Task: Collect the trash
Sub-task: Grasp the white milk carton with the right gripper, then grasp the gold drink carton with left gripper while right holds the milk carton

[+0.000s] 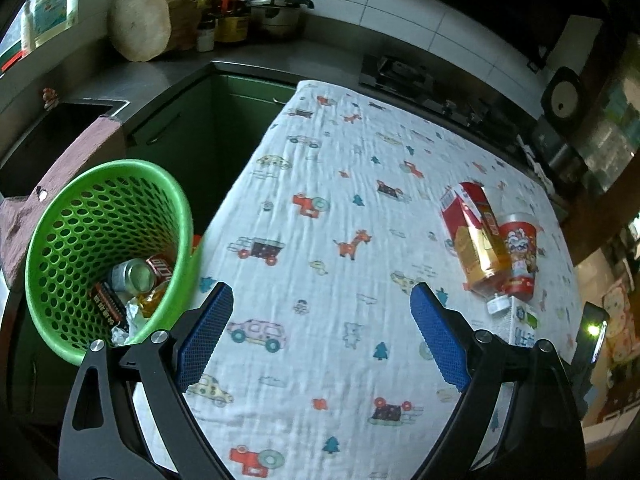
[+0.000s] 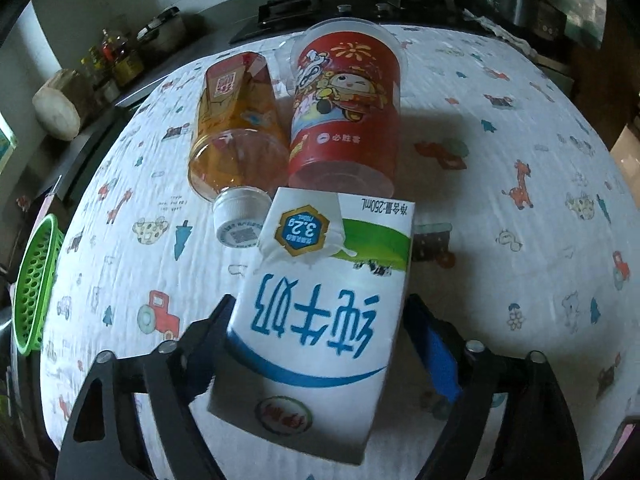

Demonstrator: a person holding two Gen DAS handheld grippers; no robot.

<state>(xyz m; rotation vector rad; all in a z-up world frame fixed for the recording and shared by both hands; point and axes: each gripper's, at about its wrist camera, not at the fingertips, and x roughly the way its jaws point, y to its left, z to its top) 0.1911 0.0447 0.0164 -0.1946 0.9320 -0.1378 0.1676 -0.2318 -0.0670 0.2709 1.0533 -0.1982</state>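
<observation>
A white and blue milk carton [image 2: 320, 312] lies between the fingers of my right gripper [image 2: 320, 320]; the jaws stand wide on either side of it, not pressed on. Beyond it lie a tea bottle [image 2: 236, 136] with a white cap and a red cup [image 2: 344, 108], both on their sides. In the left wrist view the bottle [image 1: 476, 236], the cup [image 1: 520, 256] and the carton [image 1: 524, 324] lie at the right. My left gripper [image 1: 322, 324] is open and empty above the cloth. The green basket [image 1: 80, 220] at the left holds a can and wrappers.
The table is covered by a white cloth [image 1: 328, 184] with cartoon prints. A kitchen counter [image 1: 248, 60] with a wooden block, bottles and a pot runs behind, with a stove [image 1: 400, 76] at the far edge. The basket [image 2: 34, 280] stands off the table's left edge.
</observation>
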